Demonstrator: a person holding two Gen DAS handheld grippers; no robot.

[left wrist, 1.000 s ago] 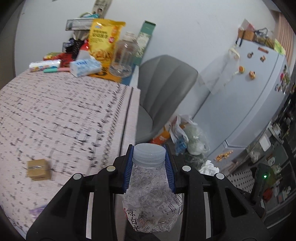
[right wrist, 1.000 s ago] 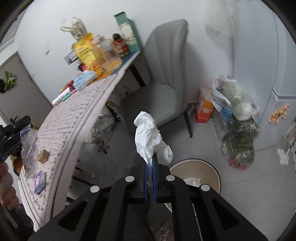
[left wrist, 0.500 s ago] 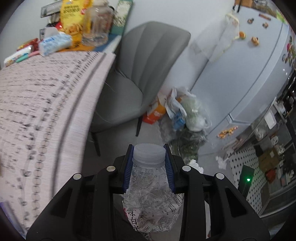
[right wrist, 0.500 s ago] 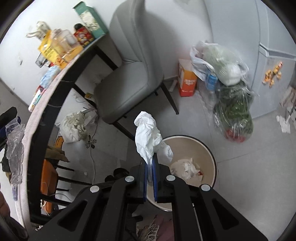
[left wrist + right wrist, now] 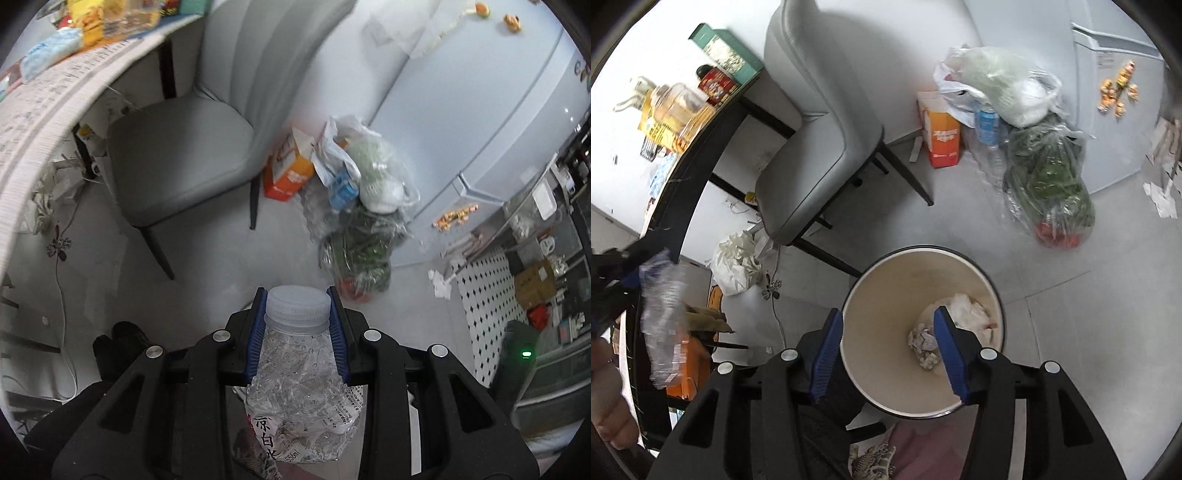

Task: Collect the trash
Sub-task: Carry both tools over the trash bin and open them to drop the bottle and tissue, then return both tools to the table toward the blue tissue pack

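My left gripper (image 5: 297, 334) is shut on a crushed clear plastic bottle (image 5: 301, 384) with a white cap, held over the floor beside the table. The bottle also shows blurred at the left of the right wrist view (image 5: 663, 321). My right gripper (image 5: 890, 350) is open and empty, directly above a round cream trash bin (image 5: 886, 376). White crumpled tissue (image 5: 967, 312) and other paper scraps (image 5: 923, 345) lie at the bin's bottom.
A grey chair (image 5: 809, 147) stands by the table (image 5: 690, 162), which carries snacks and a jar. Plastic bags of vegetables (image 5: 1049, 177) and an orange carton (image 5: 940, 136) sit on the floor by the white fridge (image 5: 480, 110). Paper scraps (image 5: 1160, 192) lie at right.
My right gripper has opened over the bin and the white tissue has dropped into it. My left gripper swung with the bottle away from the tabletop toward the floor.
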